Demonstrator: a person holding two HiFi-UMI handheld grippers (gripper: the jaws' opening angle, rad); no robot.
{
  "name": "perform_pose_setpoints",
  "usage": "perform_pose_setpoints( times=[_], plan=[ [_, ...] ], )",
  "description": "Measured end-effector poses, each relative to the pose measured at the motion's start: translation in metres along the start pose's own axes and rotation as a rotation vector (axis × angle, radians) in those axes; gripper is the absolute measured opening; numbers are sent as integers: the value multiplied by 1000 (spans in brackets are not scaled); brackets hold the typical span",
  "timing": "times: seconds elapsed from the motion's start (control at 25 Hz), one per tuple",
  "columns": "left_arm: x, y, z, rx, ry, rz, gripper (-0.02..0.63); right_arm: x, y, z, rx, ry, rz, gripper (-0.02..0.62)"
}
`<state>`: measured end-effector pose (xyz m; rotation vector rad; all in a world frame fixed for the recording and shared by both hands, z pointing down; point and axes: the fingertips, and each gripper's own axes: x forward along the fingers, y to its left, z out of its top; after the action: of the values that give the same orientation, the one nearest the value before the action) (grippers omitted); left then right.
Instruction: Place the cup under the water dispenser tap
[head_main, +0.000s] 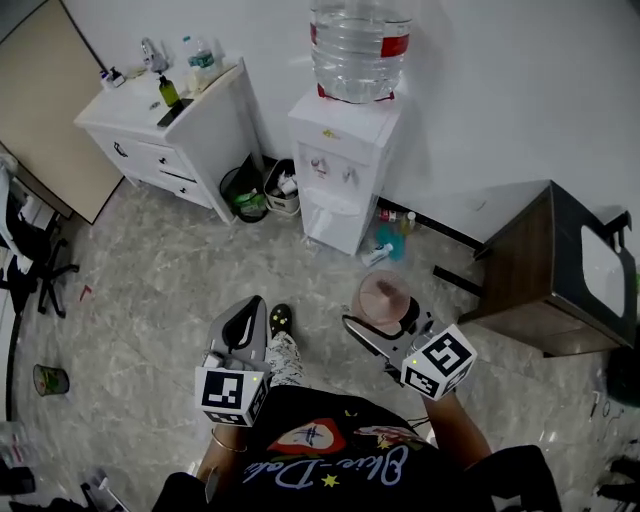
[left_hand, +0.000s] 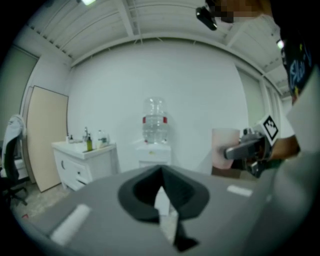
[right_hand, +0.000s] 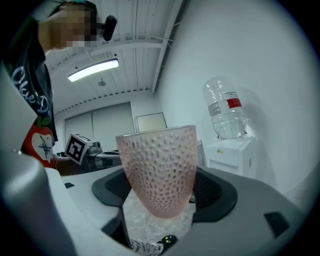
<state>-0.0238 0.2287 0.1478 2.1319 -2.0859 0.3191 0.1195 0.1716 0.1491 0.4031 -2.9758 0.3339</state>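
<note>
1. Marble-patterned floor (head_main: 140, 290) and a plain white wall frame the scene. At the far left a white cabinet (head_main: 185, 135) carries a few bottles on its top.
2. Just right of the cabinet, two waste bins (head_main: 246, 192) stand beside the white water dispenser (head_main: 335, 190). A large clear water bottle (head_main: 358, 45) sits on the dispenser, and the taps (head_main: 335, 170) are on its front.
3. Low in front of the person, the left gripper (head_main: 252, 312) has its jaws together with nothing between them.
4. To its right, the right gripper (head_main: 382, 332) has its jaws spread wide and clamped on a pink dimpled cup (right_hand: 159, 170).
5. The cup is upright and off the floor, facing the dispenser but well apart from the taps.
6. A dark wooden side table (head_main: 535, 275) stands at the far right.
</note>
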Motion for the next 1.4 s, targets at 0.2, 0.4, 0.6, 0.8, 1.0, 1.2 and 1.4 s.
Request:
perform_pose_setpoints(
  times=[0.2, 0.4, 0.6, 0.8, 1.0, 1.2, 1.4],
  plan=[
    [106, 91, 11, -12, -5, -128, -2, 134, -42, 24, -35, -34, -33, 339],
    [186, 159, 21, -14, 40, -304, -2, 250, -92, 43, 7, -12, -208, 339],
    [262, 186, -13, -80, 50, -332, -3, 305, -156, 17, 26, 35, -337, 339],
    [312, 182, -66, -158, 55, -310, -2, 328, -209, -41, 84, 32, -399, 339],
    [370, 183, -143, -183, 82, -249, -2, 354, -272, -144, 136, 16, -471, 339],
    [412, 201, -212, -218, 101, -184, -2, 399, -340, -235, 115, 35, -547, 339],
    [413, 203, -255, -258, 177, -178, -3, 431, -375, -290, 87, 94, -570, 339]
  ],
)
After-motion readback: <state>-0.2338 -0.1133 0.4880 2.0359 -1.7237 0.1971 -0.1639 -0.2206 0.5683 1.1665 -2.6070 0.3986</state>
